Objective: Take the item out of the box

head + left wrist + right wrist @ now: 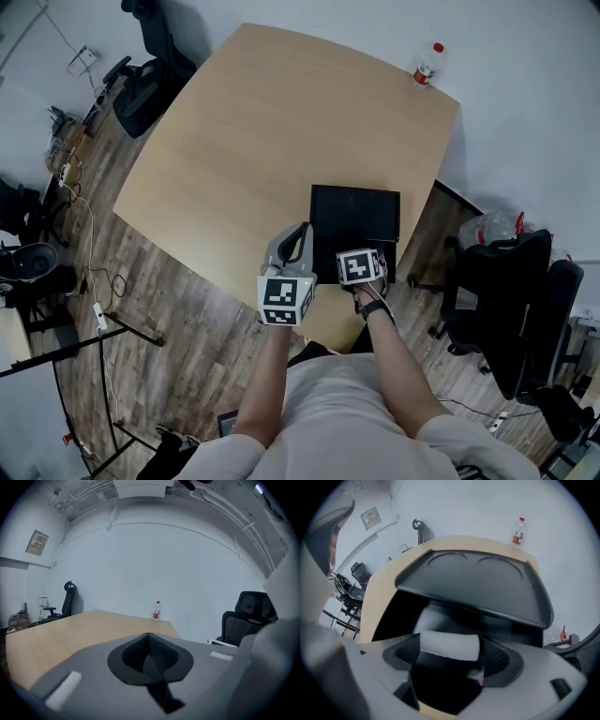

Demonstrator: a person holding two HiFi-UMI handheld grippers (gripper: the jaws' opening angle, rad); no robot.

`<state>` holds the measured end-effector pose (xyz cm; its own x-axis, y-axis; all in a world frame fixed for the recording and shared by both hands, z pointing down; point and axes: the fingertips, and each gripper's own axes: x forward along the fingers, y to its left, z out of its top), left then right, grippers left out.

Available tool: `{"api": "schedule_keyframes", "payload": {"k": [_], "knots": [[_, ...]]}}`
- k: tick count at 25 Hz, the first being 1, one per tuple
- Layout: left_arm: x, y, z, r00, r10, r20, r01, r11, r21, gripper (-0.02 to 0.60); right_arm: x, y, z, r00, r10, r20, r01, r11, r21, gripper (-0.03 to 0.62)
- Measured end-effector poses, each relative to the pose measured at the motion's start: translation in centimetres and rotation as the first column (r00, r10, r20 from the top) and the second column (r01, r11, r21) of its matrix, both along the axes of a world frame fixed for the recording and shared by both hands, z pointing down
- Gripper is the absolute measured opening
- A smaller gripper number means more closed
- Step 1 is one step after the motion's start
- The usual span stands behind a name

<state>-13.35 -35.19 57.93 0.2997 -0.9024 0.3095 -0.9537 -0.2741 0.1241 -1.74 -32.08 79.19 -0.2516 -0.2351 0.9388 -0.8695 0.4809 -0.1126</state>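
Right gripper [450, 659] jaws wide, a white roll [449, 645] between them; the open black box [478, 588] behind hides its interior. Left gripper [150, 657] closed, empty. The label on the bottle [518, 530] beyond is unreadable.

1 box [354, 217], 1 white roll [449, 645], 1 bottle [427, 64], 1 table [244, 141].

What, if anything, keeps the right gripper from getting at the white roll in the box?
Probably nothing, so likely yes. The box lid stands raised, and the right gripper has its jaws wide apart with the white roll sitting between them; nothing lies across it.
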Motion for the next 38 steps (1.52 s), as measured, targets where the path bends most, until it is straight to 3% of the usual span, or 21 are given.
{"api": "schedule_keyframes", "payload": {"k": [7, 22, 38], "knots": [[0.1, 0.4, -0.3, 1.000, 0.001, 0.002, -0.001, 1.000, 0.015, 0.006, 0.3, -0.2, -0.3, 0.999, -0.033, -0.016, 0.034, 0.999, 0.031, 0.413], [1.4, 2.3, -2.3, 0.999, 0.034, 0.006, -0.034, 0.998, 0.057, 0.006, 1.9, 0.6, -4.3, 1.000, 0.016, -0.003, -0.015, 0.989, 0.147, 0.399], [4.3, 5.4, -5.3, 0.995, 0.093, 0.023, -0.095, 0.988, 0.124, 0.006, 4.3, 1.6, -11.5, 0.990, 0.104, 0.094, -0.129, 0.943, 0.308, 0.397]]}}
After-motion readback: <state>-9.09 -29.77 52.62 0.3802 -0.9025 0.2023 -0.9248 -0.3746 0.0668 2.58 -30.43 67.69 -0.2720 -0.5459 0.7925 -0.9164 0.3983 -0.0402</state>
